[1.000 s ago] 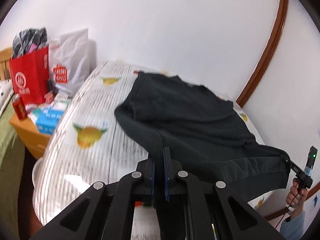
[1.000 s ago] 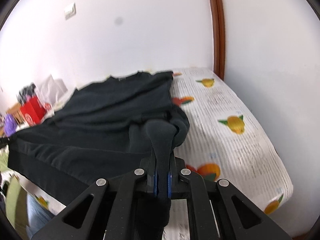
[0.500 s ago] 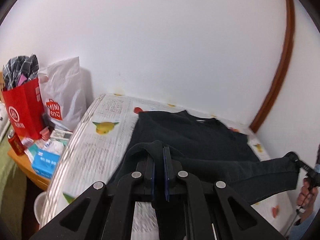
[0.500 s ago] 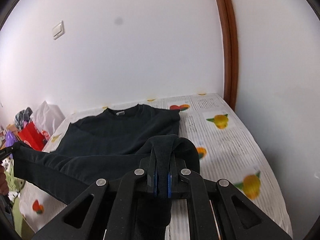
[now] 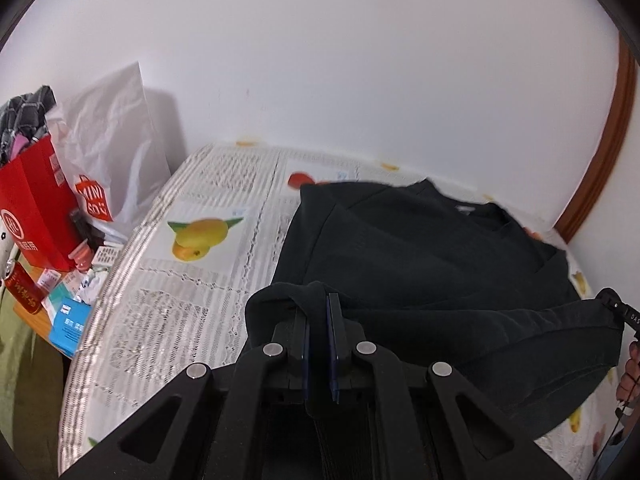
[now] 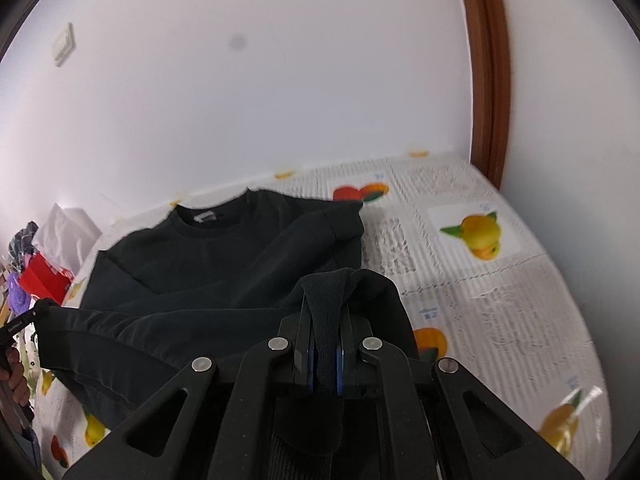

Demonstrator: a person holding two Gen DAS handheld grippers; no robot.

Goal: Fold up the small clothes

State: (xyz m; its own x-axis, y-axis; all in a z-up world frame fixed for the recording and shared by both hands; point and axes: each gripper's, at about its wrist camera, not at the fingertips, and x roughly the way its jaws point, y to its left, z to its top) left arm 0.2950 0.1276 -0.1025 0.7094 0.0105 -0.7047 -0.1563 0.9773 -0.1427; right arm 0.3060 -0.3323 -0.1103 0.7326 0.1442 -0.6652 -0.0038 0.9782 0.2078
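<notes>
A red bag (image 5: 36, 212) and a white bag (image 5: 116, 148) stand left of the bed (image 5: 192, 292). The black sweater (image 5: 420, 252) lies on the bed, its hem lifted. The left gripper (image 5: 319, 312) is clamped on one hem corner, the right gripper (image 6: 325, 320) on the other.

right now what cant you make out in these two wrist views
- Near part of the black sweatshirt: both views, hidden behind the gripper bodies.
- Print on the fruit-patterned bed cover: both views, too small.
- Label inside the collar: right wrist, blurred.
- Red bag contents: left wrist, cut off by the edge.
</notes>
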